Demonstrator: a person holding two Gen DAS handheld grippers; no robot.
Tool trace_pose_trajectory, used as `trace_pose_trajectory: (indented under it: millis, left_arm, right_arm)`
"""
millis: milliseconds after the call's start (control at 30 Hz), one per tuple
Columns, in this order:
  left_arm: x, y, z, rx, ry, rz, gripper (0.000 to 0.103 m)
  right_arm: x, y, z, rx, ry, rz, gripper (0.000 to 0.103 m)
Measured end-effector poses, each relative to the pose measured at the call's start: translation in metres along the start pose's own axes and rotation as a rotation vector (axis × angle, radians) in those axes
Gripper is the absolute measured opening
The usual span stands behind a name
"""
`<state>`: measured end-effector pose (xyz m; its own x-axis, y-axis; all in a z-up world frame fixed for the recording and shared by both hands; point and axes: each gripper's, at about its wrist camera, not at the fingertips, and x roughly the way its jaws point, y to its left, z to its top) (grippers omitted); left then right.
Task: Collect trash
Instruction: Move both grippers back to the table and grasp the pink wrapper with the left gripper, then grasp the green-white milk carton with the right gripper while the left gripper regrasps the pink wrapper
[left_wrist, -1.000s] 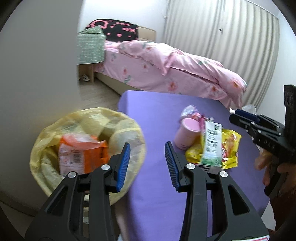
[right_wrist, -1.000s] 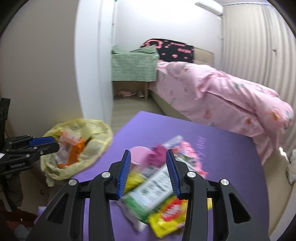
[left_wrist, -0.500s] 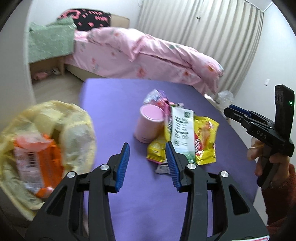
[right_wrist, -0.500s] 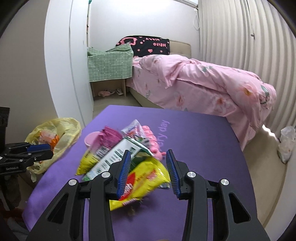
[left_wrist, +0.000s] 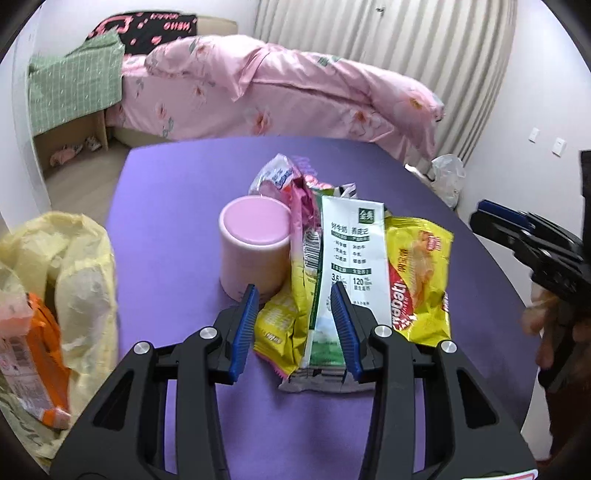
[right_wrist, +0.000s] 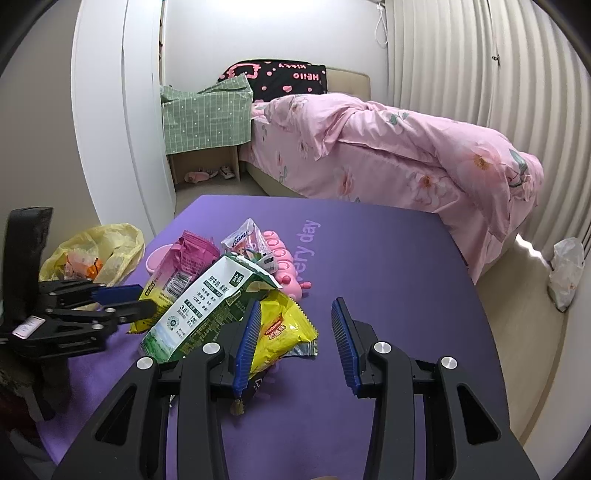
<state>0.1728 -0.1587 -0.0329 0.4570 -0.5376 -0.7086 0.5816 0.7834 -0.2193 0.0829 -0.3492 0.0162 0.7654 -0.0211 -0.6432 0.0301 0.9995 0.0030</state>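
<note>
— Left wrist view, nearest first: what's between the jaws?

— The left gripper is spread wide, its ribbed blue pads flanking the bottom of a flattened white-and-green milk carton and a small crinkled yellow packet. Whether the pads touch either, I cannot tell; nothing is clamped.

— And beside that?

— A glossy yellow snack bag lies right of the carton, partly under it. A smooth pink cylindrical cup stands upright just left of the pile, with a pink wrapper rising behind it. All sit on the matte purple table. At the left edge, a thin yellow trash bag holds an orange packet.

— What changed over the last second?

— The left gripper swung from the trash bag to the pile and closed in; the carton now sits between its pads.

— The right wrist view?

— The right gripper is equally wide apart and holds nothing; its left pad overlaps the snack bag, contact unclear. A second ago it was over the middle of the pile; now the pile sits to its left. A knobbly pink plastic toy lies behind the carton.

— Farther back?

— A bed with a rumpled pink floral quilt, pleated curtains behind it.
</note>
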Motion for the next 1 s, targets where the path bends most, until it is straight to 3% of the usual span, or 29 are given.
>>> trace_pose_trajectory:
  millis: [33, 67, 100, 367, 633, 733, 867, 1000]
  left_arm:
    - [0.003, 0.000, 0.000, -0.004, 0.009, -0.005, 0.032]
    - [0.004, -0.001, 0.000, 0.000, 0.018, -0.006, 0.015]
    - [0.004, -0.002, 0.000, 0.012, 0.026, 0.014, 0.010]
    - [-0.050, 0.007, -0.023, 0.030, 0.022, -0.010, 0.008]
    - [-0.074, 0.051, -0.049, -0.106, 0.053, 0.006, 0.008]
    - [-0.072, 0.058, -0.058, -0.145, 0.070, -0.007, 0.008]
    - [-0.072, 0.057, -0.062, -0.141, 0.071, -0.026, 0.008]
    - [-0.072, 0.054, -0.064, -0.138, 0.065, -0.032, 0.008]
  right_arm:
    - [0.001, 0.001, 0.000, 0.001, 0.002, 0.001, 0.038]
    - [0.001, 0.002, 0.001, 0.003, 0.003, 0.003, 0.038]
    - [0.001, 0.005, 0.001, 0.003, 0.006, 0.010, 0.038]
    - [0.016, 0.033, -0.004, -0.003, 0.056, 0.076, 0.038]
    - [0.047, 0.086, -0.015, -0.107, 0.146, 0.122, 0.038]
    - [0.058, 0.094, -0.021, -0.159, 0.193, 0.101, 0.038]
    - [0.052, 0.084, -0.026, -0.222, 0.199, 0.056, 0.047]
    - [0.046, 0.063, -0.024, -0.199, 0.203, -0.015, 0.047]
